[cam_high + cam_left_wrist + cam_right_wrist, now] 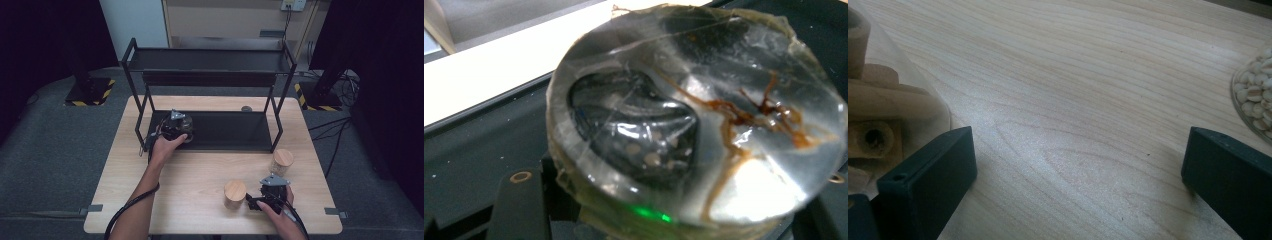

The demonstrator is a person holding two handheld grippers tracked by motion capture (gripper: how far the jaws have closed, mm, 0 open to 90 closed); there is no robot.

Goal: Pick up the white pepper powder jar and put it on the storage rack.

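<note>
Light fell from above onto the desk [200,175], leaving its pale wood bright while the floor and the corners of the high view sank into near black. The black rack [210,62] swallowed detail on its lower shelf. In the left gripper view the glass jar [704,115] sat far too close to the lens and was soft all over, with white glare blown out on its lower right and a small green glint at its base. In the right gripper view the wood grain was sharp in the middle, the near tongs [928,185] were blurred, and a hazy sheen lay across the centre.
</note>
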